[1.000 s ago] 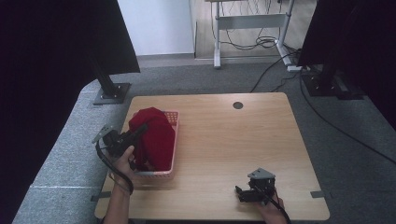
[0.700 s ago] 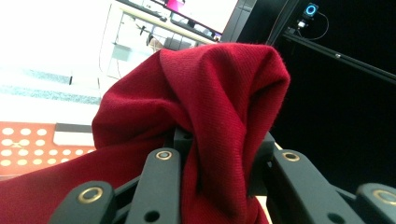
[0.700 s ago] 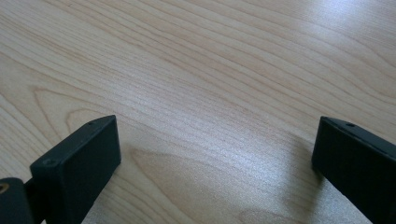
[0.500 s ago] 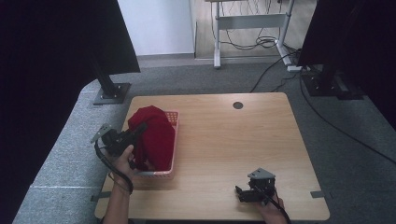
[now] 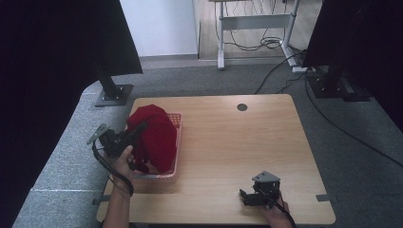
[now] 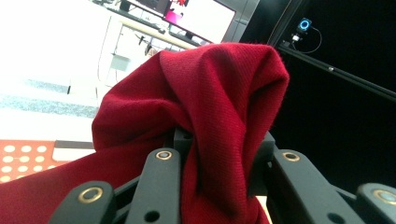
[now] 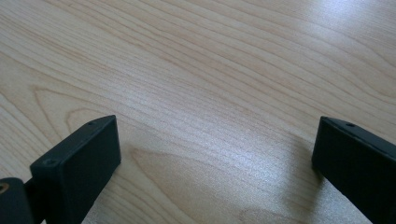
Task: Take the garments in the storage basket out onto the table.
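A dark red cloth [image 5: 154,133] is heaped in a pink perforated basket [image 5: 177,145] at the table's left side. My left gripper [image 5: 135,130] is shut on a fold of this red cloth [image 6: 210,112], which bunches up between and over the black jaws. Near the front edge, right of centre, my right gripper [image 5: 244,197] rests low over the bare wood. In the right gripper view its jaws stand wide apart, with nothing between them but the wooden tabletop [image 7: 210,93].
The light wooden table [image 5: 237,142] has a round grommet [image 5: 242,107] near its far edge. Dark curtains hang at both sides. A desk frame with cables [image 5: 256,23] stands beyond the table on grey carpet.
The left gripper with the cloth has shifted very slightly. The right gripper has stayed where it was.
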Demonstrator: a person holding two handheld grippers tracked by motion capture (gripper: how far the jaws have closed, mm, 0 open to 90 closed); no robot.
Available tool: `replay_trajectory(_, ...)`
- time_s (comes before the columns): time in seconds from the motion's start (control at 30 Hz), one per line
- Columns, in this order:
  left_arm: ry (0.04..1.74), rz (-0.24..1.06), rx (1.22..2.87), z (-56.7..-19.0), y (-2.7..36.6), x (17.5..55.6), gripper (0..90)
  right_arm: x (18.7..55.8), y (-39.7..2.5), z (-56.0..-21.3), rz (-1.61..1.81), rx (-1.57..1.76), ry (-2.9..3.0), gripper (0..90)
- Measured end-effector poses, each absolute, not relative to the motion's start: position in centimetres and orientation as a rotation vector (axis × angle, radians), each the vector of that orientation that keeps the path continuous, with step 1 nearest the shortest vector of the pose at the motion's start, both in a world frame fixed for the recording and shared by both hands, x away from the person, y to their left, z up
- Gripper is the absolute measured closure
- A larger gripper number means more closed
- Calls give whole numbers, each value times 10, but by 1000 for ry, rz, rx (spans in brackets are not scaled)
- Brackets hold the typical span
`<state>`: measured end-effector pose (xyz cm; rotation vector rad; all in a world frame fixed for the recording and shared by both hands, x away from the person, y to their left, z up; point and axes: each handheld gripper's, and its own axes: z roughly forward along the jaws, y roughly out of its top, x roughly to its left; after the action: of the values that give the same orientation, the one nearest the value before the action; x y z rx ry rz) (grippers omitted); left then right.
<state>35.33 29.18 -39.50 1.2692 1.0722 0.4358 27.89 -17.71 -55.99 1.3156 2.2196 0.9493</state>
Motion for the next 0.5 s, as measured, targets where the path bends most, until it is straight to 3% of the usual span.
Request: replay_trajectory(0.5, 1047, 431, 1268, -380, 285, 353, 717, 279, -177, -560, 949, 1316, 2219, 9)
